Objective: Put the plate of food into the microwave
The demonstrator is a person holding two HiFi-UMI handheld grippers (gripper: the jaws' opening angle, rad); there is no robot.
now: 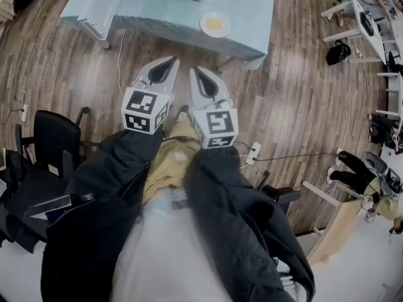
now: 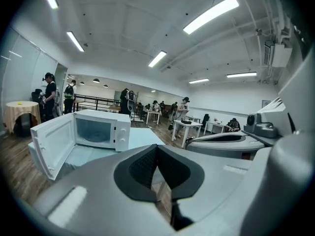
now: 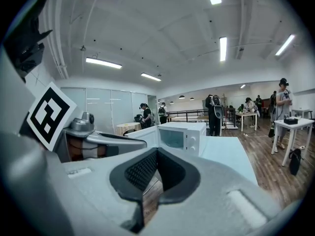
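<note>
Tongs first: left tongs [image 1: 174, 59] and right tongs [image 1: 193, 69] are both pinched closed on nothing, side by side out in front of the person, over the wooden floor [image 1: 283, 106]. Just ahead is the surface [image 1: 157, 14] under its pale blue cover. And there's the plate [image 1: 203, 25], near the front edge toward the right corner, with a flat yellowish helping of food [image 1: 215, 24] in the middle. It looks stiff, fairly light and shallow, and I'd guess that smooth rim is slippery. Both pairs will have to open first, then take the rim on opposite sides and keep it dead level so nothing slides off. Further back and to the left sits the microwave [image 2: 101, 129], well apart from the plate, its door [image 2: 51, 146] swung wide and the inside looking bare.
</note>
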